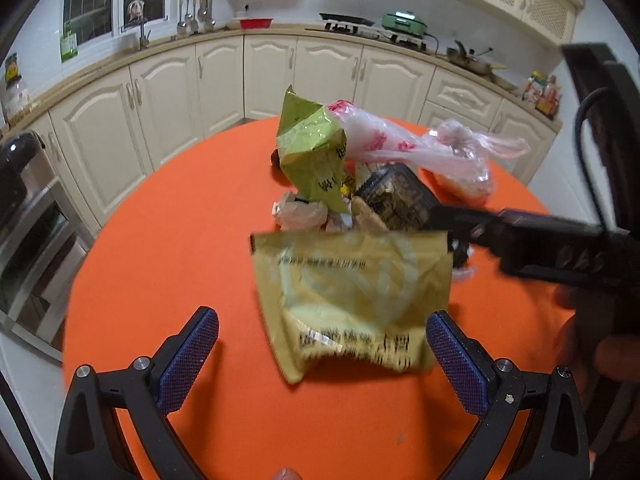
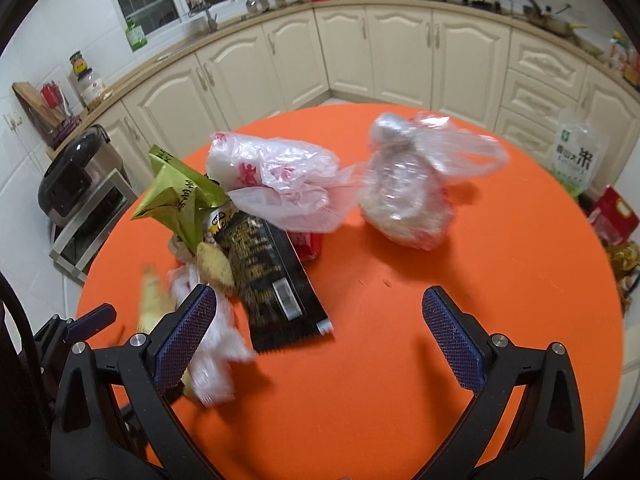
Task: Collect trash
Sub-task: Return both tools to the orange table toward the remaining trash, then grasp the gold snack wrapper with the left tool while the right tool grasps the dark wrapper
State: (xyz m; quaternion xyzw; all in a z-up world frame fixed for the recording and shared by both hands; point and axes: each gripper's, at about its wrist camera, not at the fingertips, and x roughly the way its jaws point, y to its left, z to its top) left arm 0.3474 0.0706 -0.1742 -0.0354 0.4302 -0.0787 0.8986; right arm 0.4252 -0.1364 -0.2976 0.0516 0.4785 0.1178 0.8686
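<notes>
A pile of trash lies on the round orange table [image 1: 180, 240]: a green wrapper [image 1: 312, 148], a black wrapper [image 1: 400, 200], a pink-printed plastic bag [image 1: 380, 140] and crumpled white plastic [image 1: 300, 212]. A blurred yellow wrapper [image 1: 356, 300] hangs in the air between my open left gripper [image 1: 322, 344] fingers, touching neither. My right gripper [image 2: 320, 320] is open and empty; it shows in the left wrist view [image 1: 540, 248] at the wrapper's upper right corner. In the right wrist view I see the green wrapper [image 2: 180, 196], black wrapper [image 2: 272, 276], printed bag [image 2: 280, 176] and blurred white plastic [image 2: 212, 344].
A tied clear bag of food waste [image 2: 404, 196] sits on the table [image 2: 440, 360] apart from the pile. Cream kitchen cabinets [image 1: 240, 80] curve behind the table. A rice cooker [image 2: 72, 172] stands at left. A rice sack [image 2: 576, 160] and red box [image 2: 612, 212] are on the floor at right.
</notes>
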